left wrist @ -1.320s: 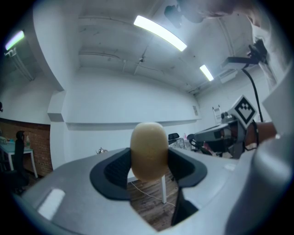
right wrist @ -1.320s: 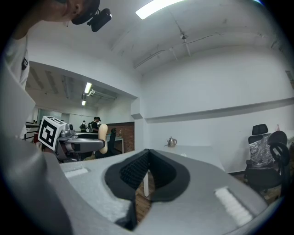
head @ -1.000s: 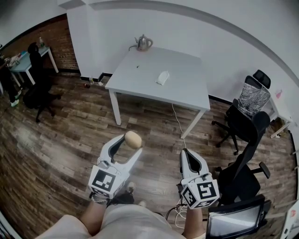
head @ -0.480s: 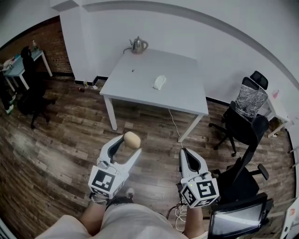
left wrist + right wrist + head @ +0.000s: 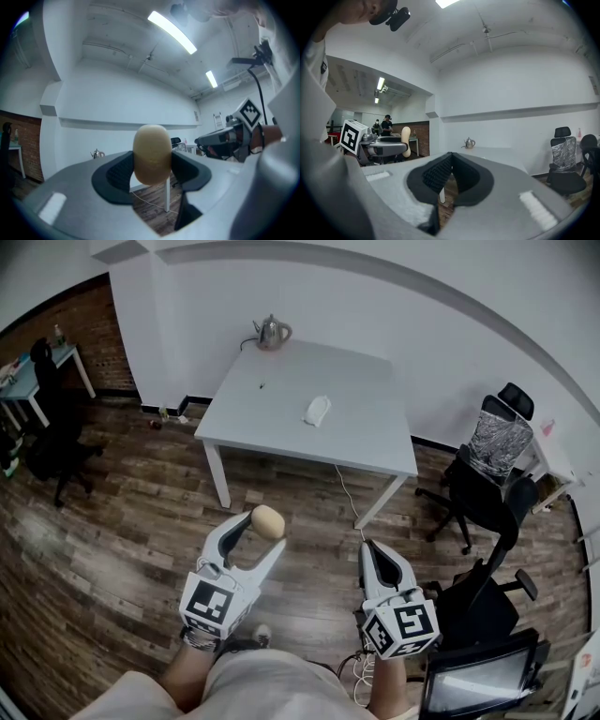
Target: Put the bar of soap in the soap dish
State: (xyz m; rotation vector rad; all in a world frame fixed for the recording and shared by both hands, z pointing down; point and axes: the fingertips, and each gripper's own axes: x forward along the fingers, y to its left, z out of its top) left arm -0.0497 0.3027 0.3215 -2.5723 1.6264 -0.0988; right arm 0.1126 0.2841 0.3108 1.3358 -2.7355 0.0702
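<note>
In the head view, the left gripper [image 5: 266,526] is held over the wooden floor [image 5: 122,549], well short of the white table [image 5: 356,427], with the bar of soap [image 5: 268,520] at its tip. The left gripper view shows what that view cannot: both black pads [image 5: 119,172] press against the soap's sides, clamping it upright. Only the head view shows the soap dish [image 5: 317,411], which lies near the table's middle. A kettle [image 5: 272,332] stands at the table's far corner. The right gripper [image 5: 368,549] hangs beside the left one. Its own view shows its jaws closed together with nothing between them.
</note>
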